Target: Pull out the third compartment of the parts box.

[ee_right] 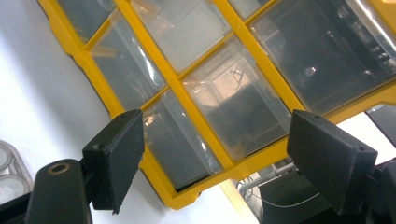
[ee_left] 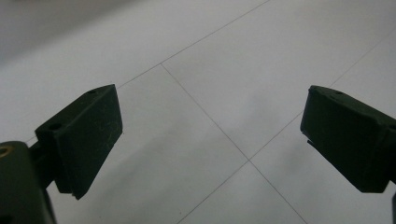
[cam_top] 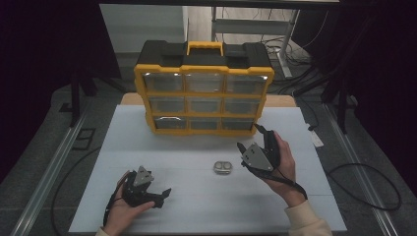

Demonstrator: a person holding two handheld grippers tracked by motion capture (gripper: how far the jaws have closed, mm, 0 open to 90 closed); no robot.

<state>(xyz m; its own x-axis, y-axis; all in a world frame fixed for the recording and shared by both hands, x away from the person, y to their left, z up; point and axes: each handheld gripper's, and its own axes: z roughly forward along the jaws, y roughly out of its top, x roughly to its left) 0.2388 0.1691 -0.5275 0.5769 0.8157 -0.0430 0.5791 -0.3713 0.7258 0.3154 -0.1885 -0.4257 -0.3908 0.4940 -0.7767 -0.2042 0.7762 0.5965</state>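
A yellow-and-black drawer organizer (cam_top: 203,93) with clear drawers stands at the back of the white table (cam_top: 196,206). A small clear case (cam_top: 222,167) with two round cells lies in front of it, also at the left edge of the right gripper view as the case (ee_right: 7,173). My right gripper (cam_top: 250,139) is held just right of the case, tilted up toward the organizer's lower right drawers (ee_right: 224,112), open and holding nothing (ee_right: 215,161). My left gripper (cam_top: 164,195) rests low at the front left, open over bare table (ee_left: 210,140).
The table's front edge lies just below both hands. Dark floor with cables (cam_top: 364,172) surrounds the table, and a metal rail (cam_top: 54,162) runs along the left. A thin seam in the table surface (ee_left: 205,112) crosses under the left gripper.
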